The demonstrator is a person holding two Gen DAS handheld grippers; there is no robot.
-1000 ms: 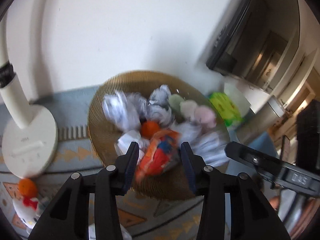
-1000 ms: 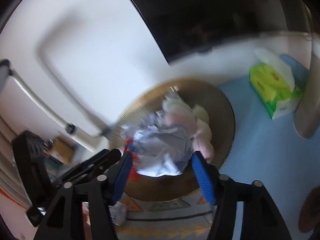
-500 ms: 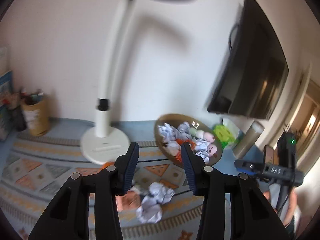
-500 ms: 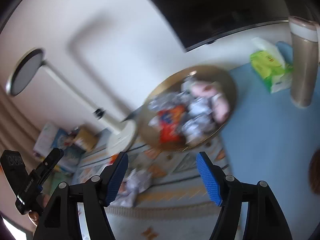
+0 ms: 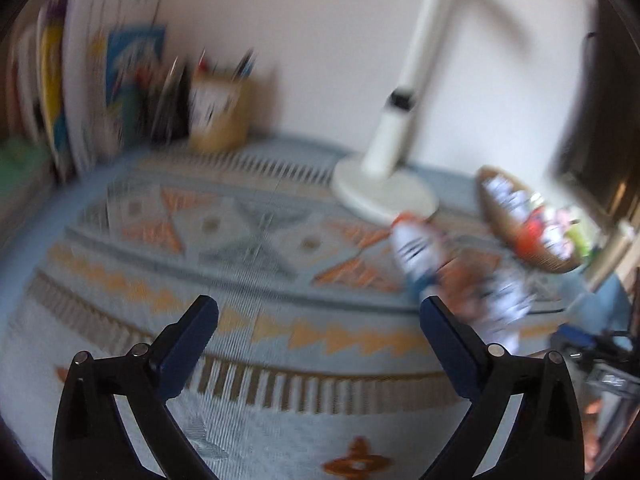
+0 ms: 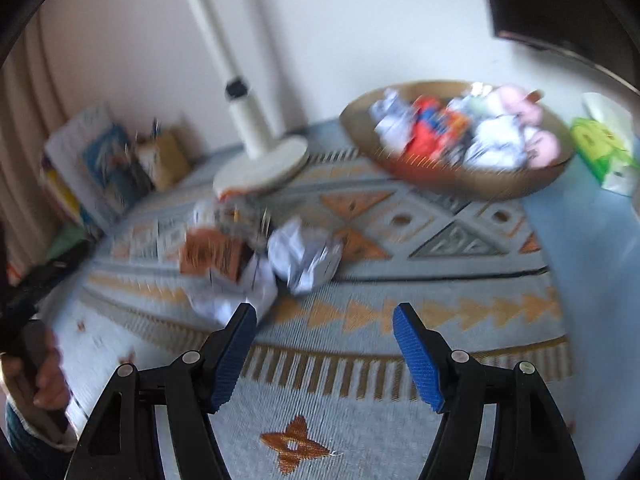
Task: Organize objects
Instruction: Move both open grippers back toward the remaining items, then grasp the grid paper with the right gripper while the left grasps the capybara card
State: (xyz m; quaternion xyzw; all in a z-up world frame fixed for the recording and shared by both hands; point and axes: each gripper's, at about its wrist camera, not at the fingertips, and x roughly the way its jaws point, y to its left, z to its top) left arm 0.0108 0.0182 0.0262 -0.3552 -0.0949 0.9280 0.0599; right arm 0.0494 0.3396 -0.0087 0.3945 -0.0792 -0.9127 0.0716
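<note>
A round woven basket (image 6: 492, 182) at the back right holds crumpled papers, an orange packet and pink soft toys; it also shows in the left wrist view (image 5: 496, 220). A loose pile lies on the patterned mat: crumpled paper (image 6: 304, 258), an orange packet (image 6: 208, 256) and a small toy; in the left wrist view the pile (image 5: 460, 272) is blurred. My right gripper (image 6: 322, 322) is open and empty, above the mat in front of the pile. My left gripper (image 5: 318, 312) is wide open and empty, left of the pile.
A white desk lamp (image 6: 260, 160) stands behind the pile. Books (image 5: 92, 76) and a pen holder (image 5: 218, 114) stand at the back left. A green tissue pack (image 6: 600, 148) lies right of the basket. A dark screen (image 6: 560, 4) hangs above.
Both grippers have pulled back from the basket and swung left over the mat. The left jaws have opened much wider. The orange packet and the crumpled paper now lie in the basket.
</note>
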